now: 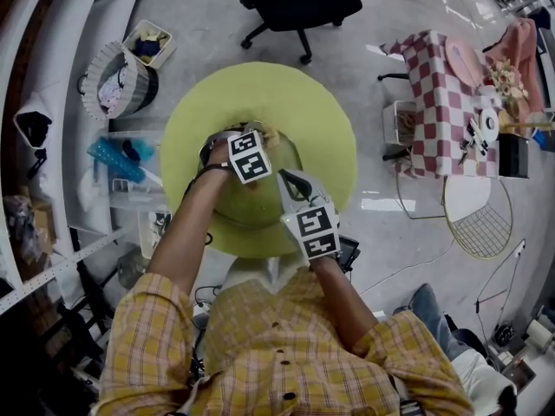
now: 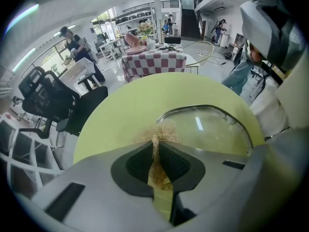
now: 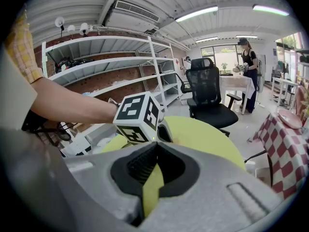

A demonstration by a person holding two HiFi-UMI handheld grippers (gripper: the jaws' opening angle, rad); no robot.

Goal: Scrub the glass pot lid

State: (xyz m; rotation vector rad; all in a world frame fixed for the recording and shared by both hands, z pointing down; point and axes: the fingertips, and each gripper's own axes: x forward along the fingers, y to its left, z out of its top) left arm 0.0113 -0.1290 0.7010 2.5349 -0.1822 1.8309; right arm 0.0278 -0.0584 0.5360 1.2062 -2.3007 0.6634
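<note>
Setting: open workroom with a glossy grey floor. A round yellow-green table (image 1: 329, 120) stands in front of the person.

Left gripper (image 2: 155, 144): the jaws are pinched together on a tuft of tan fibre scrubber (image 2: 161, 132). The frayed end sticks out past the jaw tips, and the rest fills the slot between the pads. The tool points forward and down over the table. Its marker cube (image 1: 249, 156) faces up in the head view, and in the right gripper view it shows just beyond that gripper's jaws. The left forearm (image 3: 72, 105) is bare, reaches out straight from a rolled yellow plaid sleeve, and has a dark band at the wrist.

Glass pot lid (image 2: 207, 127): lies flat on the table near the middle, toward the edge nearest the person. It is clear with a thin metal rim. The scrubber's tuft sits at its left rim. Whether the fibres touch the glass cannot be told.

Right gripper (image 3: 157, 144): the jaws are closed tip to tip, and nothing shows between the pads. It is held nearer the person's edge of the table than the left tool. The right elbow is bent and the gripper angles toward the left gripper's cube.

Surroundings:
- A black office chair (image 1: 295, 3) stands beyond the table's far edge.
- A red-checked table (image 1: 438, 94) stands off to the right.
- A round basket (image 1: 117, 81) sits on the floor to the left.
- White shelving (image 3: 111, 71) stands along a brick wall.
</note>
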